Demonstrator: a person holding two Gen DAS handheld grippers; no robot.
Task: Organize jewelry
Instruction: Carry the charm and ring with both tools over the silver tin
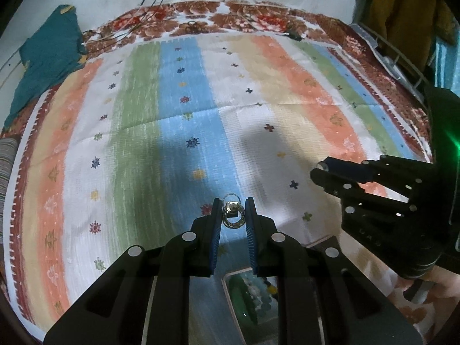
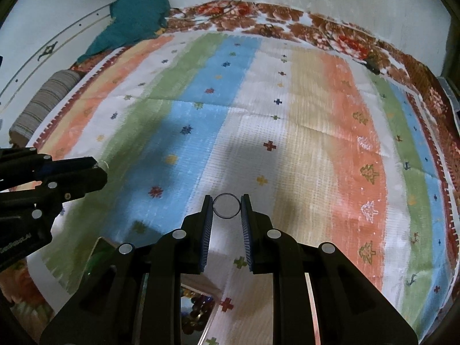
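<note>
Broadly, a striped bedspread (image 1: pixel 184 109) covers the bed and fills both views, with a teal cloth (image 1: pixel 49 57) heaped at its far left corner and a rolled striped cushion (image 2: pixel 43 103) on the left edge. Open fabric stretches far ahead and to both sides, so there is plenty of room to move.

At the near edge, under the claws, lies what looks like a jewelry box (image 2: pixel 198 302) with beads inside, only partly in view. It sits below and behind both tips, so the coming move is probably a pull back and down toward it; the right claw looks nearer to its open part.

Left claw (image 1: pixel 233 211) is closed to a narrow gap on a cluster of 2 or 3 linked silver rings (image 1: pixel 232 212), held above the blue stripe. Right claw (image 2: pixel 226 207) pinches 1 thin plain ring (image 2: pixel 226 206) edge to edge, its opening facing the camera.
</note>
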